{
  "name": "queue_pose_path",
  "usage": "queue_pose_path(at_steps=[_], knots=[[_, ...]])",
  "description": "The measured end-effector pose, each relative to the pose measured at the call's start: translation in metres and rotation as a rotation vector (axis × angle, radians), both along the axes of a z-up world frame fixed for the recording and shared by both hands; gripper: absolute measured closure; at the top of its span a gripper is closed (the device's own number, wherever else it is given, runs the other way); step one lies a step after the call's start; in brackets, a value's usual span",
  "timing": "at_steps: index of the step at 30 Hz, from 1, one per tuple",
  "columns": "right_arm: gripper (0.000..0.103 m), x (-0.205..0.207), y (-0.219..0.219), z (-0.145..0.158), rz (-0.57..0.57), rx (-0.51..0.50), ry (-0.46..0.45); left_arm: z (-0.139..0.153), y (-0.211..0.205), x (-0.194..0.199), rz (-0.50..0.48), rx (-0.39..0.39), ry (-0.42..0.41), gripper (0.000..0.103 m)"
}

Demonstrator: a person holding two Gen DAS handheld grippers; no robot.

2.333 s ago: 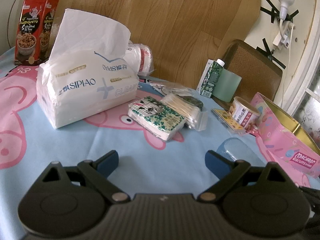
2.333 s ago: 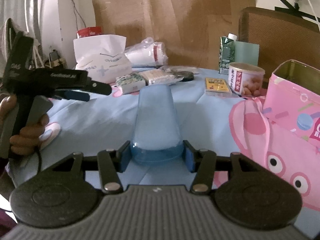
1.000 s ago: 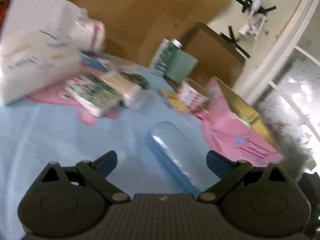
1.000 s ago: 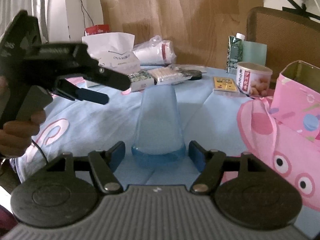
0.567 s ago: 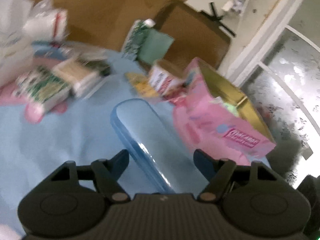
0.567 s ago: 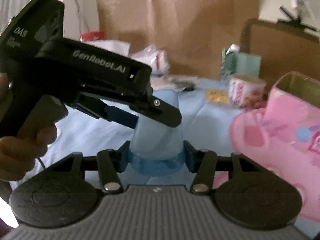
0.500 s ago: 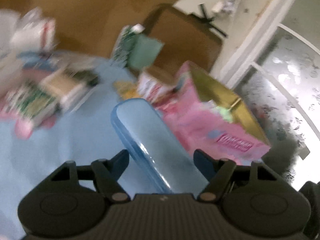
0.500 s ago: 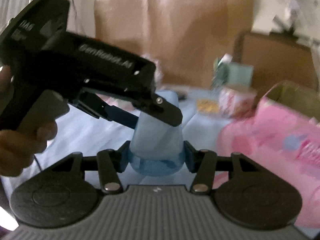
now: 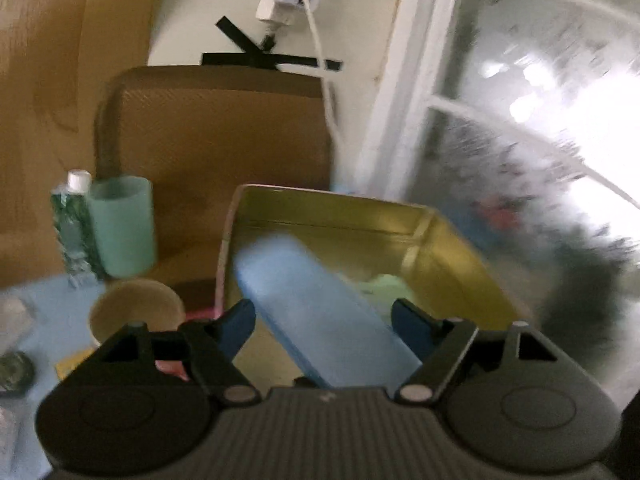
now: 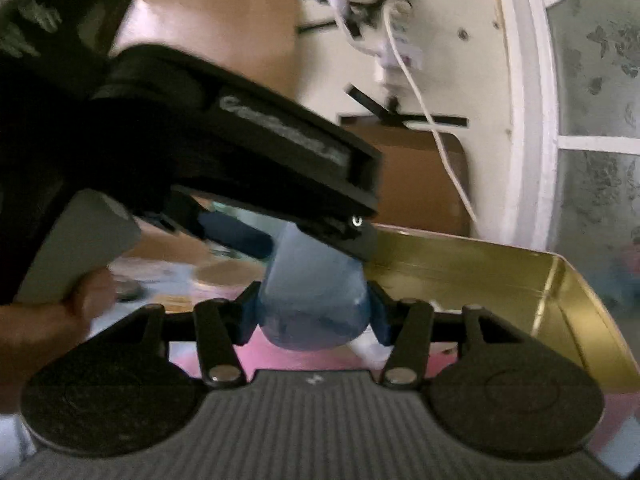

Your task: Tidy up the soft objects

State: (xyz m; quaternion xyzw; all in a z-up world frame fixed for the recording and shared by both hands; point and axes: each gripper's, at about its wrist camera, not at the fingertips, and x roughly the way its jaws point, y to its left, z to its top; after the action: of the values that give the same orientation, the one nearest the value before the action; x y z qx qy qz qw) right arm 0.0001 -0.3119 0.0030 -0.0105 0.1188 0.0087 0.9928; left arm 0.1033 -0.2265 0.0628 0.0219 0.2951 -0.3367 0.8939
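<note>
Right gripper [image 10: 314, 316]: fingers [image 10: 249, 318] pinched on the wide end of the soft blue tube [image 10: 312, 300], both pads pressing its sides at lower centre of the right wrist view. They closed in a little over the last second and now read steady.

Left gripper [image 9: 322, 322]: fingers [image 9: 236, 322] about half open, straddling the same tube [image 9: 316, 316]. In the left wrist view there is a visible gap at the left pad; the right pad looks close to the tube, but contact is too blurred to tell. Its jaws have just opened slightly with the tube between them. I read that as not a grip.

The tube is in the air, lying slantwise over the open gold-lined tin [image 9: 440, 248], its far end toward upper left of the tin's opening. Something pale green [image 9: 384, 282] already sits inside.

Risks, judging from this:
- Only one real hold, on one end of a squashy thing. It can pivot or squirt out of the pads if squeezed harder.
- Both frames are smeared, so the hands are moving fast. The tube's far end or a finger could clip the tin rim [image 10: 472, 246] and shove the tin.
- The two grippers sit very near each other; the left gripper body [image 10: 224, 152] fills the upper left of the right wrist view. Collision is possible.
- Released at this slant, the tube may rest on the rim rather than drop in.
- The paper cup [image 9: 136, 312] and green cup [image 9: 122, 226] stand just left of the tin on the worktop [image 9: 36, 312]; a wide swing could topple them.
</note>
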Motion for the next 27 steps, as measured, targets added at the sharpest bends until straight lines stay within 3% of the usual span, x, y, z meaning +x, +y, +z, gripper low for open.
queue_pose_path(at_steps=[2, 5, 13, 18, 22, 27], knots=[[0.042, 0.008, -0.001, -0.007, -0.024, -0.010, 0.028, -0.006, 0.007, 0.002, 0.029, 0.000, 0.019, 0.025], [0.042, -0.004, -0.004, -0.007, -0.002, 0.052, -0.007, -0.009, 0.039, -0.007, 0.037, -0.037, 0.036, 0.025], [0.042, -0.038, 0.021, -0.002, 0.090, 0.105, -0.064, -0.035, 0.164, -0.050, 0.162, -0.104, 0.054, 0.018], [0.042, -0.029, 0.070, -0.003, 0.273, 0.084, 0.018, -0.066, 0.252, -0.072, 0.376, -0.073, 0.078, 0.018], [0.042, -0.009, 0.113, -0.004, 0.385, 0.074, 0.090, -0.082, 0.299, -0.074, 0.549, -0.034, 0.071, 0.018], [0.042, 0.025, 0.150, 0.000, 0.457, 0.097, 0.156, -0.091, 0.323, -0.067, 0.609, -0.129, 0.085, 0.017]])
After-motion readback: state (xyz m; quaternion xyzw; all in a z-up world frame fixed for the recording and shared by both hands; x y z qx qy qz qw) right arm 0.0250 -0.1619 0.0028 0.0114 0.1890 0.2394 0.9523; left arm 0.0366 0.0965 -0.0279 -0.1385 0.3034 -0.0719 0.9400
